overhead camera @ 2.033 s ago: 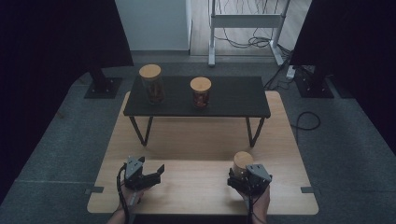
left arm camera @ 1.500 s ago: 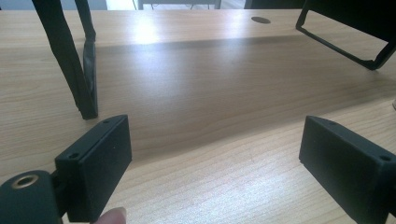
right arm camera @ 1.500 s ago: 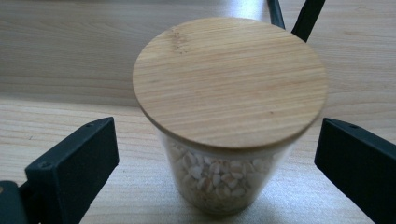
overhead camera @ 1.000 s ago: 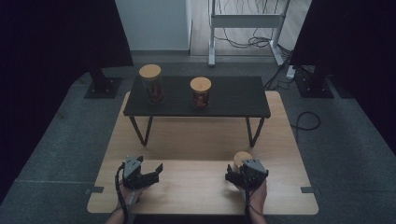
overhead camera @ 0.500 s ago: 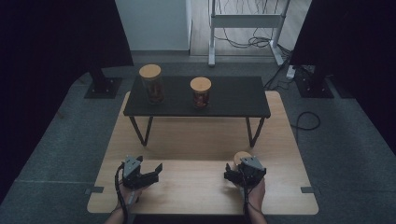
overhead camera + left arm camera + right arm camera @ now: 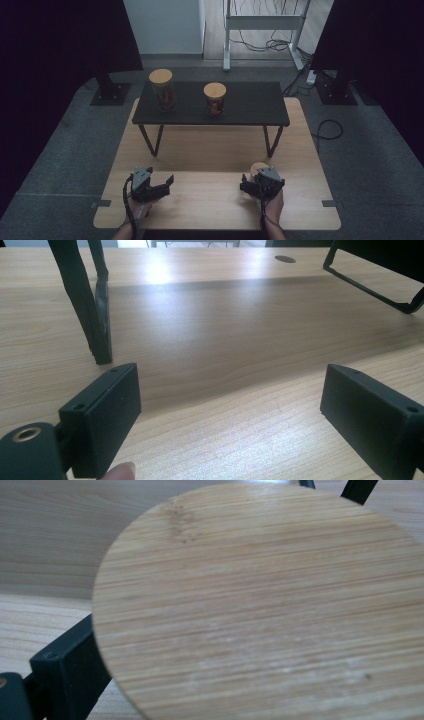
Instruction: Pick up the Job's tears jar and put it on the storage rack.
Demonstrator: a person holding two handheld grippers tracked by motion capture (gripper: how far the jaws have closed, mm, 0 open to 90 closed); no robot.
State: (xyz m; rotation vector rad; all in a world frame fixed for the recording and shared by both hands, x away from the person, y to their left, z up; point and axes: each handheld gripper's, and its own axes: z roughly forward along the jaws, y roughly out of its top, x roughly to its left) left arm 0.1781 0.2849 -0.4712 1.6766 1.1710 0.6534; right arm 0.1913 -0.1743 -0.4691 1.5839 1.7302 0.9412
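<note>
Right gripper [image 6: 248, 186] grasps a jar [image 6: 258, 169] with round, flat bamboo lid [image 6: 260, 600], fine straight grain, matte; jar sits between the black jaws, low over the light wood-grain table [image 6: 210, 200], near its right front. Left gripper [image 6: 162, 184] released, rectangular matte pads wide apart, nothing between.

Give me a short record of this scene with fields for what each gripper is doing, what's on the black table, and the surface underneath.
left gripper: open, nothing between its jaws, low over the wooden board
right gripper: around a jar with a bamboo lid; grip not clear
black table: two jars with bamboo lids, a taller one to the left, a shorter one near the middle
wooden board: light wood, lies on grey carpet, carries the black table
</note>
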